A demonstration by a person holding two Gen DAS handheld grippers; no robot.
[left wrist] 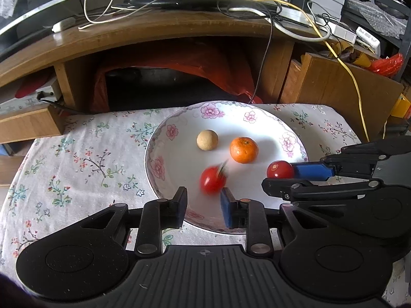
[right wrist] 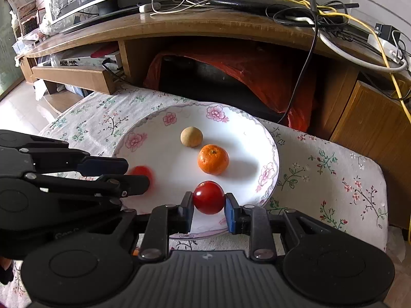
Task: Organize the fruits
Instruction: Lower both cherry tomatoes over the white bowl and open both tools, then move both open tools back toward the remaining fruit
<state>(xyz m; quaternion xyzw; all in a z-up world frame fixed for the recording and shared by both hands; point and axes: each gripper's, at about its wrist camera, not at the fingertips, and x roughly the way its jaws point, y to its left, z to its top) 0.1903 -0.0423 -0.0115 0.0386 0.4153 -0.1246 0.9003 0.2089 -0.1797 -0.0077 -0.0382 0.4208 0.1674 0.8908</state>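
A white flowered plate [left wrist: 177,131] [right wrist: 154,128] holds a tan round fruit [left wrist: 207,140] [right wrist: 191,136], an orange [left wrist: 243,150] [right wrist: 213,159] and two red tomatoes. My left gripper [left wrist: 203,205] is open over the plate's near rim; a blurred tomato [left wrist: 212,179] [right wrist: 141,173] lies free just beyond its fingertips. My right gripper [right wrist: 208,211] is shut on the second tomato [right wrist: 208,197] [left wrist: 280,170] above the plate's right side; it shows in the left wrist view [left wrist: 295,179].
The plate rests on a flowered cloth [left wrist: 84,159] over a low stool. Behind stands a wooden TV cabinet [left wrist: 164,30] with cables, a power strip [left wrist: 341,32] and an orange-red bag [left wrist: 179,61] under it. A wooden box [left wrist: 341,82] is at right.
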